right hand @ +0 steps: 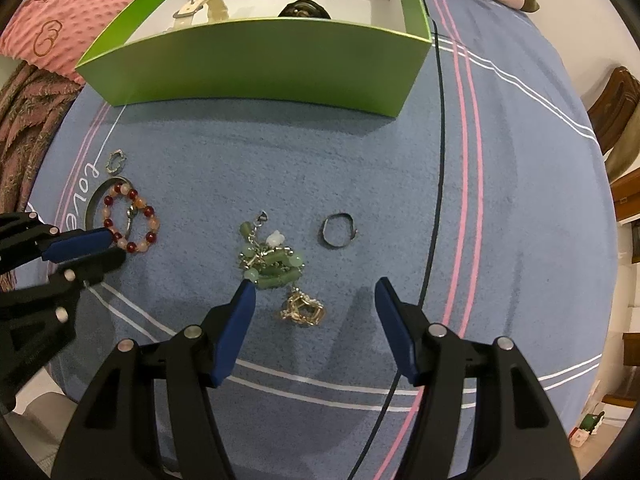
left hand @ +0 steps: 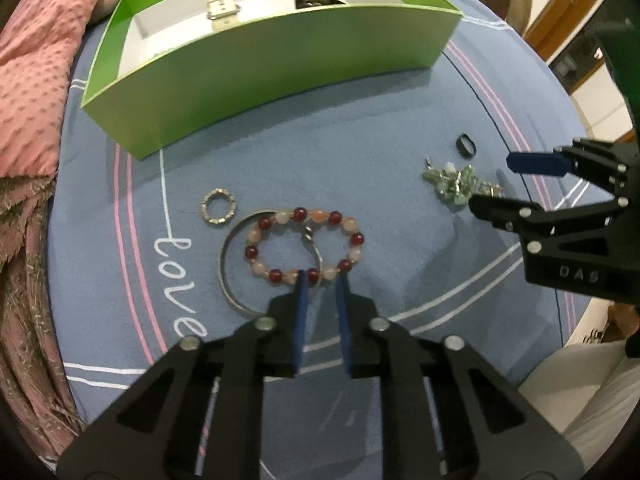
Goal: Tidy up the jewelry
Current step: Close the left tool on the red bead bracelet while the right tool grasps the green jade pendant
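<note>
From my left wrist, nearest is my left gripper (left hand: 322,278), its blue fingers drawn in to a narrow gap at the near edge of the red-and-peach bead bracelet (left hand: 304,246); I cannot tell whether they grip a bead. The bracelet lies across a thin silver bangle (left hand: 226,270). A small silver ring (left hand: 218,206) sits just left of them. Beyond stands the green box (left hand: 280,60), holding a cream buckled strap (left hand: 221,9) and a dark item I cannot make out. At right, my right gripper (left hand: 508,184) hangs over the green bead chain (left hand: 454,184), near a dark ring (left hand: 466,145).

From my right wrist, my fingers are spread wide, empty, either side of a gold chain clump (right hand: 303,310). The green bead chain touches my left-hand fingertip (right hand: 246,292). All of it rests on a blue blanket (right hand: 500,200) with "love" stitched on.
</note>
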